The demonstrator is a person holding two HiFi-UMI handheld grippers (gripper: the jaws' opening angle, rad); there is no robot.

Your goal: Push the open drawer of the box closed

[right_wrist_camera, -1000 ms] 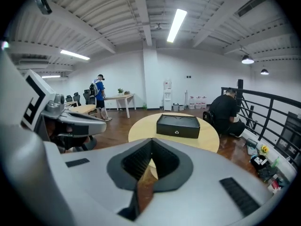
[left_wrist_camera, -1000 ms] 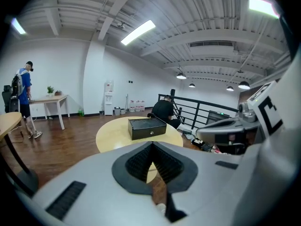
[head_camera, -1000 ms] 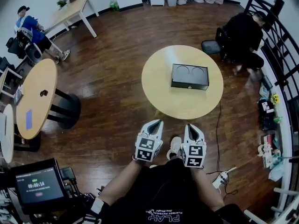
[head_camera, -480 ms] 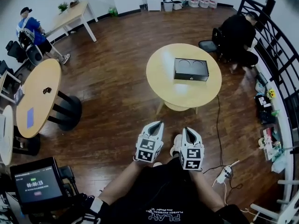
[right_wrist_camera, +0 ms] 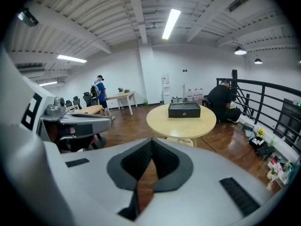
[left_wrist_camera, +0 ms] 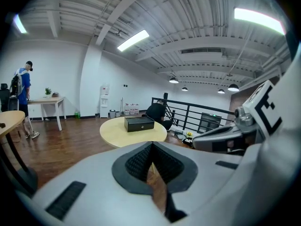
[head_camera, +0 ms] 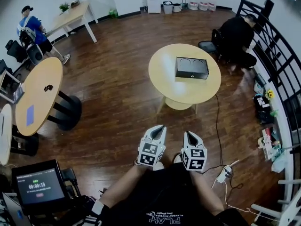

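Note:
The black box (head_camera: 192, 68) sits on the round wooden table (head_camera: 162, 86), far ahead of me. Its front with a small knob looks flush with the box body (right_wrist_camera: 184, 109). From the left gripper view the box (left_wrist_camera: 138, 123) is small and distant. My left gripper (head_camera: 160, 126) and right gripper (head_camera: 187, 133) hang side by side close to my body, over the wooden floor, well short of the table. Both have their jaws shut with nothing between them, as the left gripper (left_wrist_camera: 151, 145) and right gripper (right_wrist_camera: 151, 141) show in their own views.
A person (head_camera: 235, 36) crouches beyond the table by the black railing (head_camera: 277, 65). Other round tables (head_camera: 37, 95) stand at the left, with another person (head_camera: 28, 29) near a long desk (head_camera: 70, 13). A timer monitor (head_camera: 37, 187) and a power strip (head_camera: 222, 174) lie near my feet.
The table and box have drawn farther away and higher in the head view as I moved back. Both grippers stay shut and together near my body.

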